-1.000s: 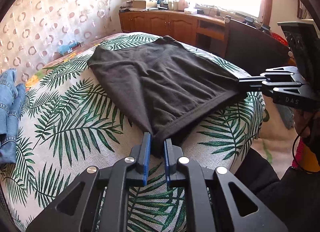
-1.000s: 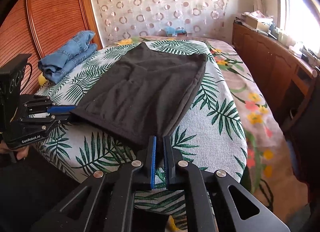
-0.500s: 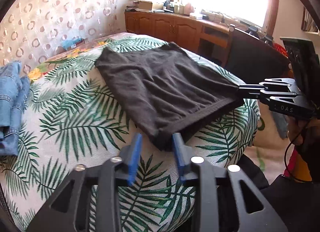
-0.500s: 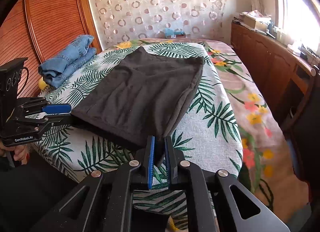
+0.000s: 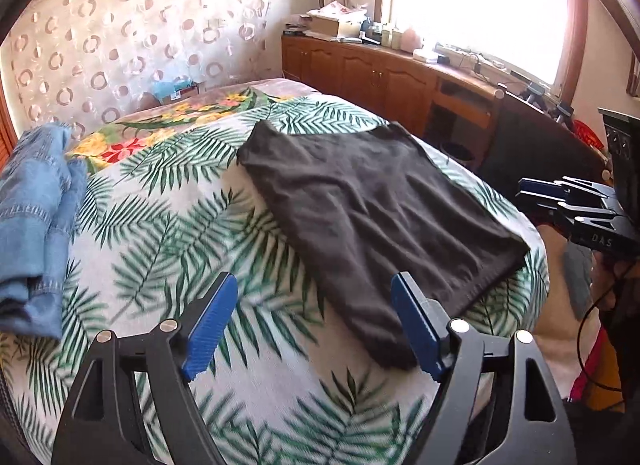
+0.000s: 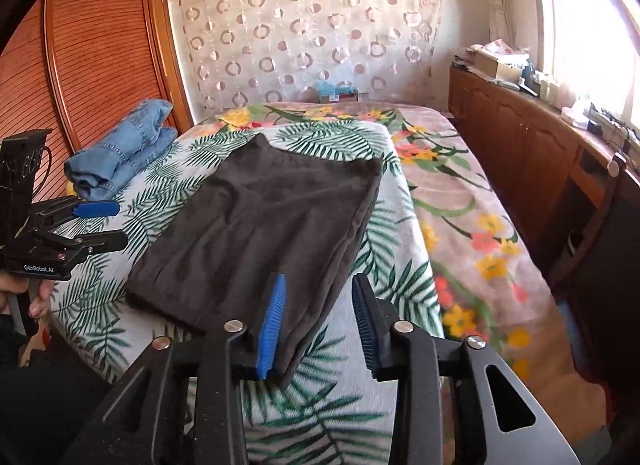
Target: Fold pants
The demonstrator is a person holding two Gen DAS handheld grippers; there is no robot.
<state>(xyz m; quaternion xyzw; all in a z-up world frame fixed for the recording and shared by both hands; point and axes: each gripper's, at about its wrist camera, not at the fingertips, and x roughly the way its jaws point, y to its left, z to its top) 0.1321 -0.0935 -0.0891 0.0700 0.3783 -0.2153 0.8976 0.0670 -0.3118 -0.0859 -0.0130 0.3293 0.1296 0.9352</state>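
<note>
The left gripper [image 5: 312,319] stood with its blue-padded fingers [image 5: 210,321] spread wide, nothing between them, tilted slightly down. The right gripper [image 6: 320,317] had its jaws parted too, held low at the near edge. In the right wrist view a hand [image 6: 24,293] clasped the left gripper's handle at far left.

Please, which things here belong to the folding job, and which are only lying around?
Part of the job:
- black pants, folded flat on the bed
- left gripper, jaws open
- right gripper, jaws open

Only lying around:
- blue jeans, piled at the bed's left edge
- tissue box by the curtain
- clutter on the wooden cabinet
</note>
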